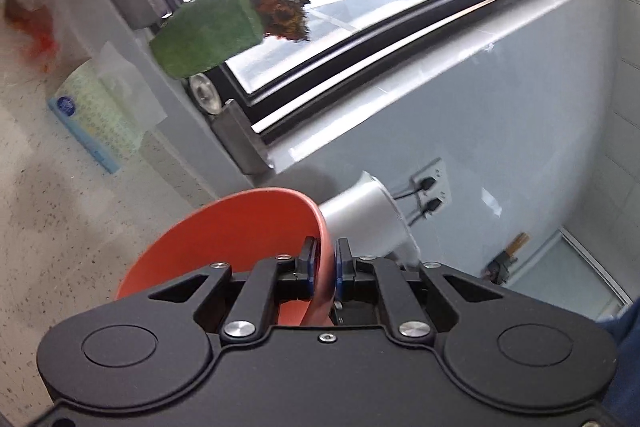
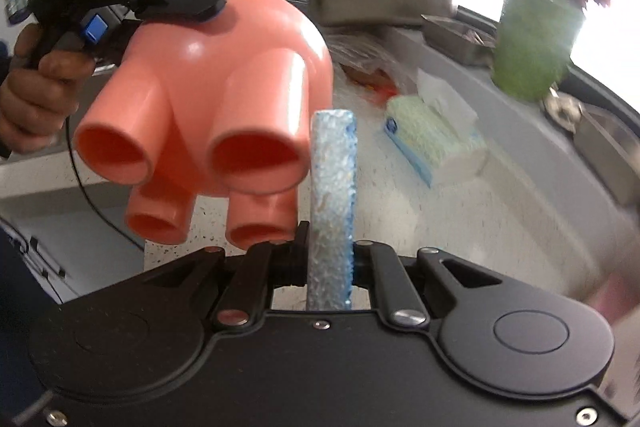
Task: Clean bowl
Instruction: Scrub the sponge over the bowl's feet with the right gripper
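Orange plastic fills the gap between the left fingers [image 1: 325,259]: they are closed tight on the rim of the bowl [image 1: 240,243], one blue pad inside the wall and one outside. In the right wrist view the same bowl [image 2: 224,67] hangs in the air above the tabletop [image 2: 460,227], turned so its rounded outside and four hollow tubular legs face the camera. The left gripper [image 2: 212,7] clamps it at the top edge, and a hand [image 2: 36,95] grips that tool's handle at the far left.

The right fingers [image 2: 326,247] are pressed closed on a blue sponge [image 2: 334,179], which stands upright on its narrow edge between them. The sponge is just beside the bowl's nearest leg, to its right; whether they touch cannot be told.

Farther out on the speckled tabletop lies a tissue pack [image 2: 432,139] with a sheet sticking up. A green pot of orange flowers [image 2: 536,43] stands on the window ledge, and metal trays [image 2: 380,3] sit behind.
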`<action>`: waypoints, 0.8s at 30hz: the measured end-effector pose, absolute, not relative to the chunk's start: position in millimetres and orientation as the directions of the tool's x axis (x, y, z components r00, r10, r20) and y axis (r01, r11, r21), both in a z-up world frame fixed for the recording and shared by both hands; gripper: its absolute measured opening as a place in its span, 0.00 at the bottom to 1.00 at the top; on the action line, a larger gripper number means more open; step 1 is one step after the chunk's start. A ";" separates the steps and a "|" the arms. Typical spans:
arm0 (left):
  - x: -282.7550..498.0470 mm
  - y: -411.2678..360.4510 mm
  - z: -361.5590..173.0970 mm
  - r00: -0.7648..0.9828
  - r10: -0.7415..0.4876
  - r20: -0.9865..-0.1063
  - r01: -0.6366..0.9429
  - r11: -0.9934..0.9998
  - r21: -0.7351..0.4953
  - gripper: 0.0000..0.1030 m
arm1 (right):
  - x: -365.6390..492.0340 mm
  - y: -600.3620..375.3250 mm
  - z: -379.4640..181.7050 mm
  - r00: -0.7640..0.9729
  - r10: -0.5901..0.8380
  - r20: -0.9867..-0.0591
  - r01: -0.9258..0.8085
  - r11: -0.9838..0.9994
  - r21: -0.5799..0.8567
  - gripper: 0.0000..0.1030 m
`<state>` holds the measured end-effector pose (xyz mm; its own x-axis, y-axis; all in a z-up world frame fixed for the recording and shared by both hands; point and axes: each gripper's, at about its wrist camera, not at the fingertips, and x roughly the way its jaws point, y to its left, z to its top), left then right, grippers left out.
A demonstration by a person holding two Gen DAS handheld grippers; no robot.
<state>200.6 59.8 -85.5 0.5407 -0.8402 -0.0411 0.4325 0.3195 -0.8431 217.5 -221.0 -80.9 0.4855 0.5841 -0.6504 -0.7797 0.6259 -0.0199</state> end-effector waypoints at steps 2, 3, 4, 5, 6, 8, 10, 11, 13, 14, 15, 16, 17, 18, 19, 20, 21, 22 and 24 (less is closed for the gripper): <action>200.9 58.0 -91.1 0.554 -0.831 -0.045 0.408 0.318 -0.856 0.09 | 214.8 -224.4 -88.6 0.497 0.575 -0.649 -0.748 0.663 0.014 0.11; 200.8 57.5 -92.9 0.558 -0.828 -0.042 0.398 0.313 -0.862 0.09 | 213.9 -225.7 -92.7 0.503 0.570 -0.649 -0.732 0.681 0.031 0.11; 200.7 57.1 -94.8 0.564 -0.825 -0.038 0.389 0.306 -0.869 0.09 | 212.4 -226.4 -97.5 0.513 0.562 -0.649 -0.712 0.701 0.044 0.11; 200.8 56.8 -95.9 0.570 -0.821 -0.033 0.382 0.300 -0.874 0.09 | 210.1 -226.5 -101.1 0.523 0.555 -0.647 -0.695 0.717 0.053 0.11; 201.1 56.6 -96.7 0.577 -0.816 -0.030 0.374 0.297 -0.879 0.09 | 208.2 -225.8 -102.5 0.529 0.552 -0.644 -0.688 0.724 0.055 0.11; 202.0 56.0 -97.5 0.594 -0.804 -0.028 0.358 0.295 -0.886 0.09 | 205.3 -225.4 -103.6 0.544 0.543 -0.639 -0.668 0.742 0.061 0.11; 203.1 55.9 -99.1 0.614 -0.788 -0.042 0.334 0.307 -0.891 0.09 | 202.3 -224.6 -104.5 0.559 0.531 -0.636 -0.642 0.763 0.073 0.11; 203.5 56.1 -100.5 0.623 -0.781 -0.049 0.320 0.312 -0.895 0.09 | 200.1 -223.4 -105.7 0.569 0.521 -0.637 -0.625 0.777 0.076 0.11; 204.2 56.2 -105.6 0.648 -0.758 -0.076 0.278 0.329 -0.903 0.09 | 195.9 -221.5 -109.8 0.577 0.501 -0.645 -0.602 0.795 0.079 0.12; 204.3 56.2 -108.7 0.658 -0.747 -0.091 0.256 0.336 -0.907 0.09 | 193.8 -220.7 -112.2 0.580 0.491 -0.650 -0.591 0.803 0.080 0.12; 204.1 56.3 -111.3 0.666 -0.739 -0.104 0.239 0.343 -0.908 0.09 | 192.0 -220.3 -113.9 0.579 0.487 -0.654 -0.583 0.808 0.085 0.12; 204.0 56.4 -113.7 0.670 -0.734 -0.114 0.226 0.347 -0.910 0.09 | 188.9 -220.0 -116.2 0.574 0.490 -0.656 -0.577 0.811 0.100 0.12; 203.8 56.8 -115.7 0.671 -0.732 -0.118 0.219 0.347 -0.912 0.09 | 185.7 -219.4 -118.3 0.569 0.494 -0.657 -0.575 0.811 0.112 0.12; 203.7 57.7 -118.8 0.675 -0.728 -0.123 0.207 0.347 -0.915 0.09 | 183.9 -218.7 -118.9 0.565 0.498 -0.658 -0.578 0.808 0.115 0.12; 204.0 58.8 -123.1 0.680 -0.721 -0.132 0.190 0.347 -0.918 0.09 | 179.7 -216.1 -118.9 0.561 0.504 -0.657 -0.587 0.801 0.113 0.12; 204.2 59.9 -126.3 0.684 -0.716 -0.138 0.177 0.347 -0.921 0.09 | 175.4 -213.5 -118.1 0.558 0.509 -0.656 -0.596 0.795 0.110 0.12; 204.6 61.2 -129.3 0.686 -0.713 -0.145 0.164 0.346 -0.924 0.09 | 172.7 -212.5 -116.7 0.556 0.513 -0.654 -0.600 0.792 0.111 0.12; 205.0 62.5 -132.9 0.688 -0.708 -0.158 0.149 0.351 -0.925 0.09 | 170.4 -211.0 -115.0 0.554 0.518 -0.652 -0.604 0.789 0.114 0.12; 205.2 64.0 -136.8 0.690 -0.703 -0.172 0.133 0.357 -0.925 0.09 | 166.4 -207.1 -111.3 0.549 0.531 -0.646 -0.611 0.782 0.124 0.12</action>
